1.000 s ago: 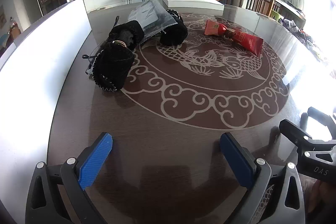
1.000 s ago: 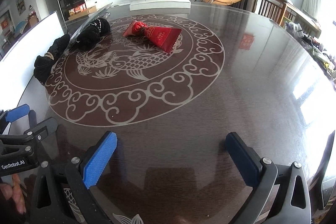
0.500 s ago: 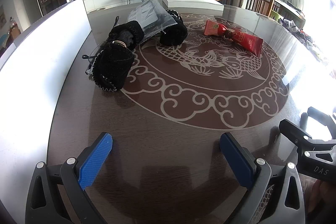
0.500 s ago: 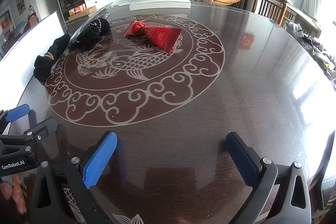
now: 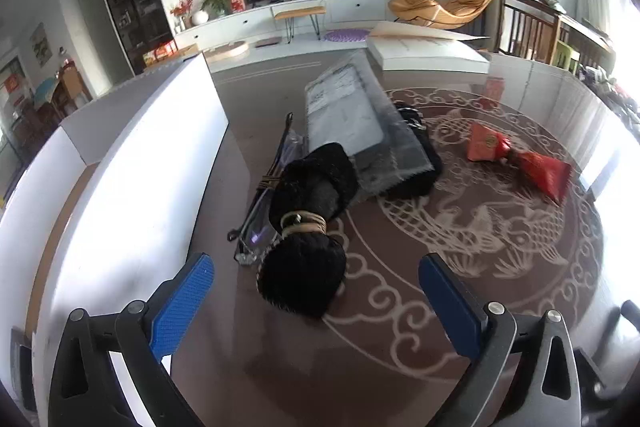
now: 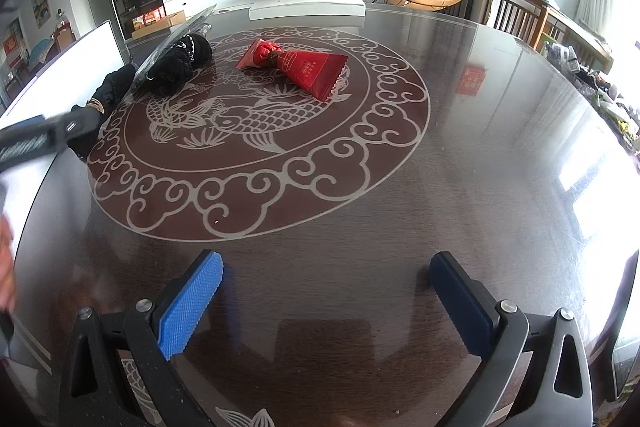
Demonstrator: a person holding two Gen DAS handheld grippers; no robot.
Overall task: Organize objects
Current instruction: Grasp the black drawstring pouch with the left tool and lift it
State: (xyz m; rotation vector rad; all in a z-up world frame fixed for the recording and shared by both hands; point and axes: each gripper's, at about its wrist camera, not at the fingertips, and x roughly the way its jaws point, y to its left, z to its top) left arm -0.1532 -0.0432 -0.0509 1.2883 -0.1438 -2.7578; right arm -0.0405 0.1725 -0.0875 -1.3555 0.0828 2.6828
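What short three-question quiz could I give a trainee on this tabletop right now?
1. True or false: the left gripper is shut on the black fuzzy bundle.
2. Which item lies farthest right in the left wrist view? A) red packet B) clear plastic bag C) black fuzzy bundle
3. Fill in: the right gripper hovers over bare ____, jaws apart.

Key: 1 false; 2 A; 3 table.

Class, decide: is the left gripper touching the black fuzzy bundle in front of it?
Apart. In the left wrist view, the left gripper stands open, and bare table shows between each blue pad and the black fuzzy bundle.
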